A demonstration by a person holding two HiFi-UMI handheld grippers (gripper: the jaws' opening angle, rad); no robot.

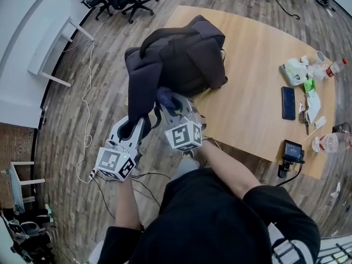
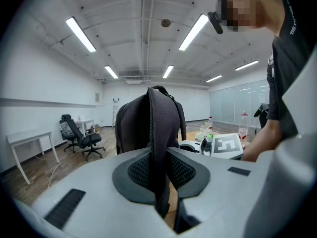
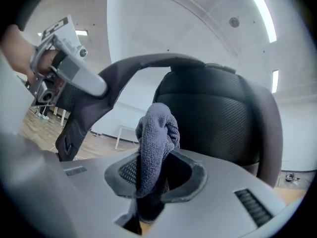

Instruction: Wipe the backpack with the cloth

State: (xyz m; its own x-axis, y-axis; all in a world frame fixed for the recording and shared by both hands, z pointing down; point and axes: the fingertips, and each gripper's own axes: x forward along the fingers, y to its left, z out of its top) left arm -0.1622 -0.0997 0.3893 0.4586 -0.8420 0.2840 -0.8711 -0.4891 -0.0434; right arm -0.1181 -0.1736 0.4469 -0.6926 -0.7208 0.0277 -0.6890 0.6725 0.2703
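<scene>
Now | left gripper (image 2: 159, 168) clamped on strap (image 2: 159, 128) of backpack (image 1: 184, 56) | right gripper (image 3: 151, 175) pinching bunched cloth (image 3: 156, 135), just beside backpack

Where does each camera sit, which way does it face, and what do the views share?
Head view: on the head, looking down at backpack, table; arms, left gripper, right gripper show.
Left gripper view: along its jaws, shut on the backpack strap; the person's torso shows.
Right gripper view: along its jaws, shut on the cloth; the left hand shows.
All three share the backpack.
</scene>
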